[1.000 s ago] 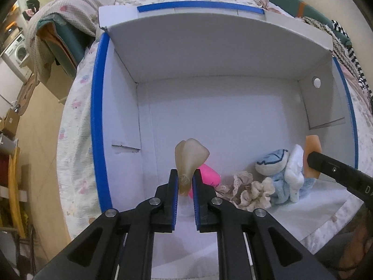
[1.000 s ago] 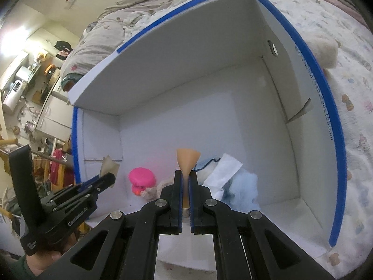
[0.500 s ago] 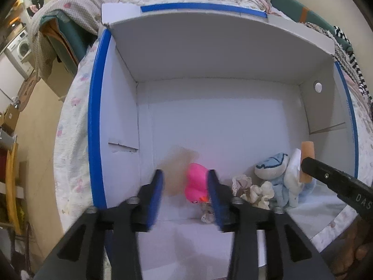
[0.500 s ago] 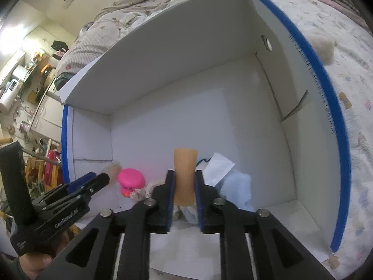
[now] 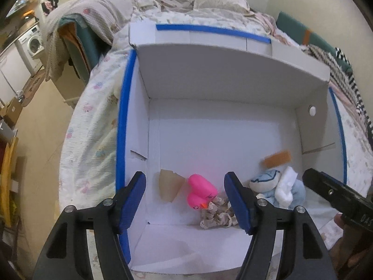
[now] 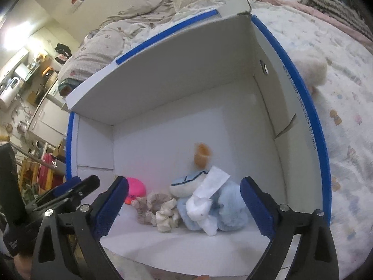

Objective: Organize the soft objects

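Observation:
A white cardboard box with blue-taped rims (image 5: 122, 121) (image 6: 303, 98) lies on a bed. Inside are a beige sponge piece (image 5: 169, 187), a pink rubber duck (image 5: 200, 190) (image 6: 136, 187), a lace scrunchie (image 5: 218, 214) (image 6: 158, 210) and a light blue plush toy (image 5: 279, 187) (image 6: 214, 200). An orange sponge piece (image 5: 277, 158) (image 6: 201, 155) is blurred in mid-air above the plush. My left gripper (image 5: 185, 200) is open and empty over the box's near left. My right gripper (image 6: 184, 206) is open and empty above the plush; its finger shows in the left wrist view (image 5: 335, 193).
The box sits on a floral bedsheet (image 6: 345, 107) with rumpled bedding (image 5: 163, 7) behind. A cream fluffy toy (image 6: 310, 70) lies outside the box's right wall. A washing machine (image 5: 33, 44) and furniture stand to the far left, beyond the bed edge.
Both grippers opened. The beige sponge piece dropped from the left gripper onto the box floor. The orange sponge piece left the right gripper and is falling over the plush.

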The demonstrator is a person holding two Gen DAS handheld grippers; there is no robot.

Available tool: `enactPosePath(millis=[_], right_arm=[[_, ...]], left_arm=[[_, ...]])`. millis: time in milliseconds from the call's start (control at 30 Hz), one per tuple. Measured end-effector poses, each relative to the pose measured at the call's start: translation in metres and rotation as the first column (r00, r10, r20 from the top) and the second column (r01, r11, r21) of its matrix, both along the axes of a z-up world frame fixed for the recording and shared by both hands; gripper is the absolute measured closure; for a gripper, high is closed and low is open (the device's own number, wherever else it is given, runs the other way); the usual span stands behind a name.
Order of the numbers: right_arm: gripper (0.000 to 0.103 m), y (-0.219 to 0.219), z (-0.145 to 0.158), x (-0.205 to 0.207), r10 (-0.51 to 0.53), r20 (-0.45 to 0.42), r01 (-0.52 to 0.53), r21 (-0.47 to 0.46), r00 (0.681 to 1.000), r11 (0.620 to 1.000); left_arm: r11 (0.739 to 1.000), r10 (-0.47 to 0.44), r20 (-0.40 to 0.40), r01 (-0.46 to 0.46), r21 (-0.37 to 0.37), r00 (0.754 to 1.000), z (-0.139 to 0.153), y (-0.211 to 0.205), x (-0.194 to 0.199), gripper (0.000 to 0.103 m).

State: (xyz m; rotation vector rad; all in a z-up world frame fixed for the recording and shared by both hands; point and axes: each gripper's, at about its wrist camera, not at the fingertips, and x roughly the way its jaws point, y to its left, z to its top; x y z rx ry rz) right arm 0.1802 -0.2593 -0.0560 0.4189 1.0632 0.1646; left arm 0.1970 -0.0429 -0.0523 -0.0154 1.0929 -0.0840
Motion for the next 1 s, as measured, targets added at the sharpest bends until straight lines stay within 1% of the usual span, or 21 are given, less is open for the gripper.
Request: enactPosePath(millis=[100, 133, 233, 300, 367, 400, 600, 700, 900, 1000], right_arm=[[0.0, 0.002, 0.006, -0.003, 0.003, 0.024, -0.003, -0.015, 1.0, 1.0], [0.0, 0.003, 0.008, -0.004, 0.003, 0.032, -0.003, -0.019, 0.999, 1.0], [0.0, 0.005, 0.013, -0.008, 0.007, 0.049, -0.006, -0.02, 0.999, 1.0], [0.0, 0.007, 0.016, -0.013, 0.011, 0.059, -0.01, -0.027, 0.998, 1.0], [0.0, 0.009, 0.02, -0.018, 0.013, 0.071, -0.011, -0.03, 0.997, 0.999], [0.0, 0.009, 0.021, -0.021, 0.013, 0.075, -0.011, -0.028, 0.997, 1.0], [0.0, 0.009, 0.036, -0.044, 0.006, 0.115, -0.002, -0.03, 0.993, 1.0], [0.0, 0.01, 0.045, -0.055, 0.007, 0.145, 0.001, -0.053, 0.989, 0.999], [0.0, 0.015, 0.071, -0.077, 0.013, 0.201, 0.01, -0.111, 0.98, 0.994], [0.0, 0.017, 0.085, -0.087, 0.01, 0.232, 0.018, -0.118, 0.973, 0.993]], left_arm=[[0.999, 0.027, 0.036, -0.028, 0.035, 0.999, 0.008, 0.002, -0.007, 0.036], [0.999, 0.034, 0.041, -0.035, 0.037, 0.999, 0.009, 0.004, -0.009, 0.036], [0.999, 0.043, 0.038, -0.044, 0.006, 0.998, 0.012, 0.008, -0.016, 0.036], [0.999, 0.043, 0.051, -0.043, 0.003, 0.998, 0.018, 0.009, -0.023, 0.036], [0.998, 0.044, 0.084, -0.047, 0.036, 0.996, 0.024, 0.008, -0.031, 0.036], [0.998, 0.038, 0.099, -0.042, 0.038, 0.994, 0.026, 0.008, -0.035, 0.036], [0.999, 0.049, 0.11, -0.051, 0.017, 0.993, 0.036, 0.018, -0.053, 0.036], [0.997, 0.066, 0.132, -0.069, 0.017, 0.989, 0.042, 0.023, -0.065, 0.036], [0.995, 0.098, 0.179, -0.099, -0.006, 0.979, 0.059, 0.035, -0.091, 0.036], [0.995, 0.096, 0.219, -0.096, -0.014, 0.971, 0.068, 0.038, -0.106, 0.03]])
